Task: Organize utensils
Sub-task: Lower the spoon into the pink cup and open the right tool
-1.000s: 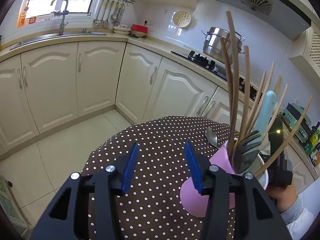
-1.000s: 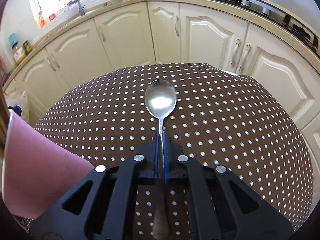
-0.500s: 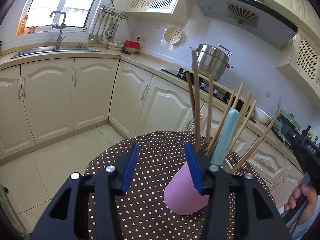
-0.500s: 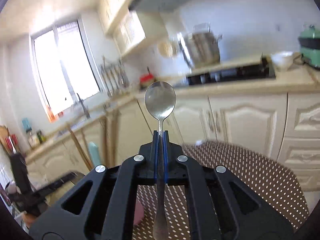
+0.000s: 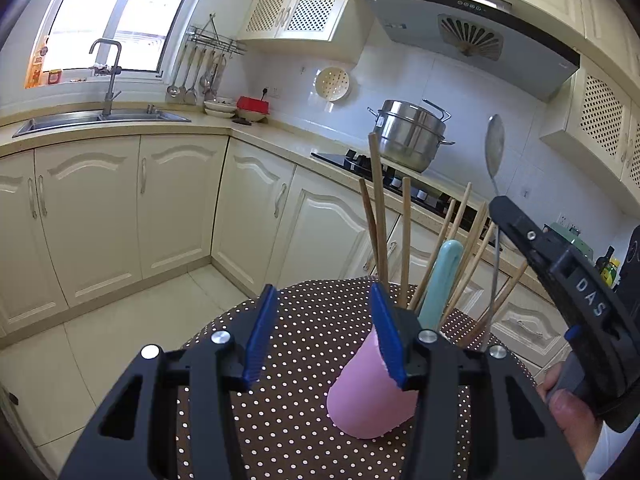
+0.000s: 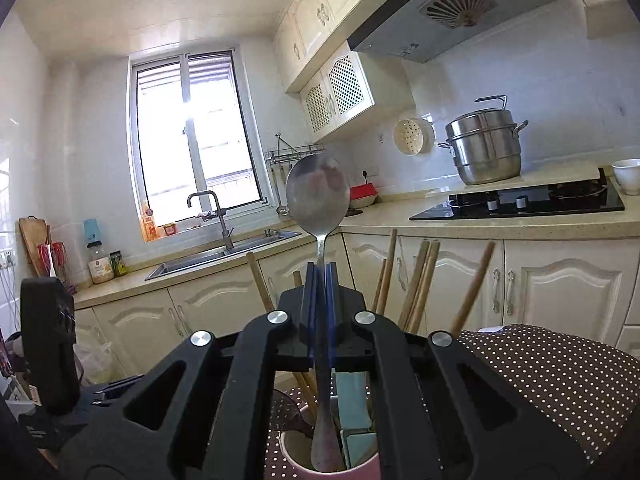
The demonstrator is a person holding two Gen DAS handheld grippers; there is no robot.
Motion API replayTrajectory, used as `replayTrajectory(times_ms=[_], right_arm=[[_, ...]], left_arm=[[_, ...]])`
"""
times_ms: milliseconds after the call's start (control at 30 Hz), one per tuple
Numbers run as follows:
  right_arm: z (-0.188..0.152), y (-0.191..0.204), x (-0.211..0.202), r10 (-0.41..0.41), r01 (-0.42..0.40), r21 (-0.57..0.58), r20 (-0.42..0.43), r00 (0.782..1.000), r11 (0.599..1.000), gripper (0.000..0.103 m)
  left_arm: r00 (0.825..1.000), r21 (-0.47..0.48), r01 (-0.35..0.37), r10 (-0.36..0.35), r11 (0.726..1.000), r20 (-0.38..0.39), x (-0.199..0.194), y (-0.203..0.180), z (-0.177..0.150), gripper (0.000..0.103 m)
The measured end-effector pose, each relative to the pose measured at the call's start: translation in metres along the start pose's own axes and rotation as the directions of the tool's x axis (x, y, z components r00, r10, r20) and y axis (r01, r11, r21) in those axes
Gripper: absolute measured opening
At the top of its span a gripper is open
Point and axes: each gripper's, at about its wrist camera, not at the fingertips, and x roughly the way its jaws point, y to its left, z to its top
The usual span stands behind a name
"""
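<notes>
A: Spoon (image 6: pixel 318 200) stood bowl-up, clamped in the right gripper (image 6: pixel 319 280), handle end already inside the pink cup (image 5: pixel 368 396) among the chopsticks (image 5: pixel 378 208).

B: And the left gripper (image 5: pixel 324 336)?

A: Its jaws gaped, empty, beside the cup. Release seemingly remained.

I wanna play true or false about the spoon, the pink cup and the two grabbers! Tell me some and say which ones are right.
1. The right gripper is shut on the spoon. True.
2. The spoon's bowl points down. False: it points up, with the handle end down at the pink cup.
3. The left gripper holds the cup. False: it is open and holds nothing.
4. Wooden chopsticks stand in the cup. True.
5. The cup lies tipped over. False: it stands on the dotted tablecloth.
</notes>
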Motion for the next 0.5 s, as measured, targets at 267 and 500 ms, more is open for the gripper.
replayTrajectory(times_ms=[267,500], right_arm=[[-0.025,0.001,0.024,-0.029,0.027,-0.06,-0.037,0.999,0.998,0.005],[-0.03,0.009,0.014,-0.027,0.021,-0.098,-0.066,0.997,0.995,0.005]], left_arm=[[1.0,-0.014,0.01,-0.011,1.0,-0.018,0.011,0.012,-0.001,0.048],[1.0,-0.006,0.012,-0.012,1.0,-0.023,0.008,0.009,-0.005,0.048]])
